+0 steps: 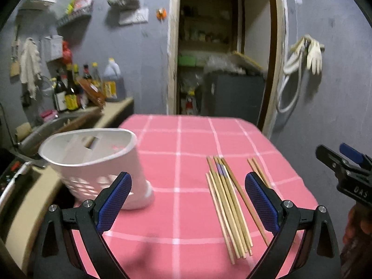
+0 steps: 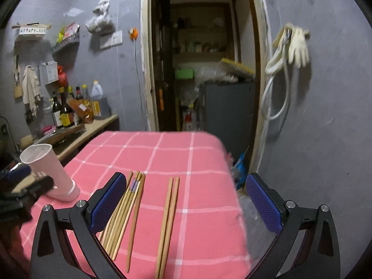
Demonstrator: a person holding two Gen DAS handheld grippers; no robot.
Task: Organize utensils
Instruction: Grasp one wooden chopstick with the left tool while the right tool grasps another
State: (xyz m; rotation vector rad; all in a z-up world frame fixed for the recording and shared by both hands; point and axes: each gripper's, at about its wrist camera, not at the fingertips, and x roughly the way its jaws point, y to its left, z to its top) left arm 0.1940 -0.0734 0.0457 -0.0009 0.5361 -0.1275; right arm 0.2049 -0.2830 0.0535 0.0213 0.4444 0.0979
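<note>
From the left wrist, the left tool (image 1: 188,200) hung over the pink checked tabletop (image 1: 179,139), fingers apart and empty. The bundle of chopsticks (image 1: 229,209) lay just right of centre; the white holder (image 1: 93,162) tilted at the tabletop's left edge, apparently empty, and a careless nudge could tip it off.

From the right wrist, the right tool (image 2: 182,205) was spread wide, gripping nothing, above a separate pair of chopsticks (image 2: 167,220) that might roll or scatter if pinched unevenly.
</note>
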